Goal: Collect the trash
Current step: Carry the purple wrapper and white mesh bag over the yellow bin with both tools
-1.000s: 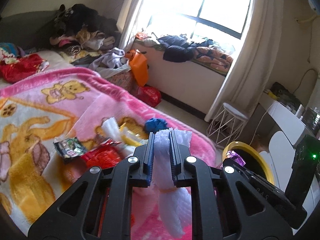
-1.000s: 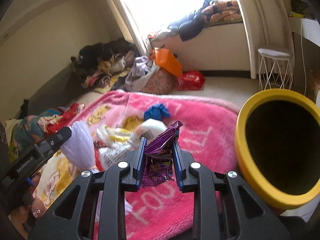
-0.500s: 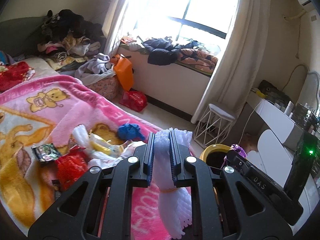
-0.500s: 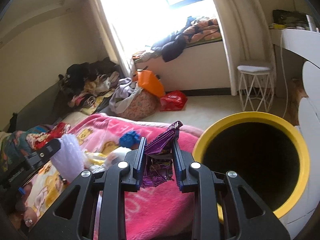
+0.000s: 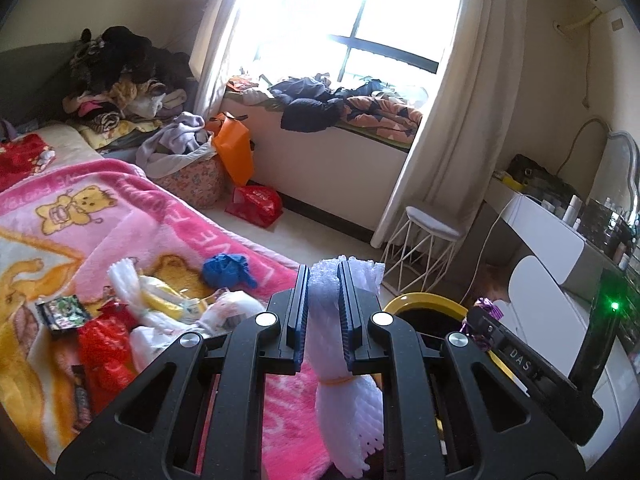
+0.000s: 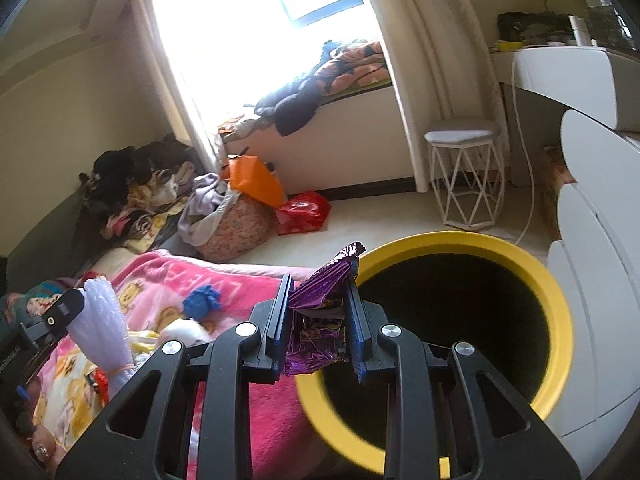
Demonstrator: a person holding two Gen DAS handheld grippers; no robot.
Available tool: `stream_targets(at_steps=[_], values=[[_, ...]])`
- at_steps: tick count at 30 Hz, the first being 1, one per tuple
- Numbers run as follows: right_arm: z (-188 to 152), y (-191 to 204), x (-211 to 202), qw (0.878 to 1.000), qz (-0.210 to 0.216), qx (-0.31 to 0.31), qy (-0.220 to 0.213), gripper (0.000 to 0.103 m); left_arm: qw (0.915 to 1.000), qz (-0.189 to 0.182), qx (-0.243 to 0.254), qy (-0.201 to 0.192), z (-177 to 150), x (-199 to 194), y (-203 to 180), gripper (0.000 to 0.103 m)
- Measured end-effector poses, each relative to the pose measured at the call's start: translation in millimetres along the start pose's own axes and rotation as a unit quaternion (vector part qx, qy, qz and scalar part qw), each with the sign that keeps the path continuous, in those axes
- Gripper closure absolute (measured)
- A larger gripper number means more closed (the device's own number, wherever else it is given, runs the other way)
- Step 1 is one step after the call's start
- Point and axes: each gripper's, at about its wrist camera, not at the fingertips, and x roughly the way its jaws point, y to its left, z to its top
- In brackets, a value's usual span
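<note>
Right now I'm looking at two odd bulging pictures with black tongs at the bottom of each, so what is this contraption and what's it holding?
These are two hand-held tongs, one in each of a person's hands, each with a wide-angle camera looking along its fingers. One picture comes from each camera.

The left tongs are shut on a white foam net sleeve. The right tongs are shut on a crumpled purple snack wrapper, near the rim of a yellow-rimmed bin beside the bed.

On the pink teddy-bear blanket more trash lies loose: a red plastic bag, a blue crumpled wad, a small dark packet and some white and yellow wrappers.
</note>
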Motion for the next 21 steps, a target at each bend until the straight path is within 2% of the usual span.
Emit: stream_targets(at_steps=[10, 21], values=[[2.1, -33.9, 4.0, 0.999, -0.035, 0.011, 0.006, 0.079, 0.9997, -0.010, 0.021, 0.010, -4.6, 31.9, -34.7, 0.093], [-0.2, -51.2, 5.1, 0.998, -0.055, 0.017, 0.010, 0.079, 0.9979, -0.021, 0.057, 0.024, -13.4, 69.5, -72.4, 0.093]])
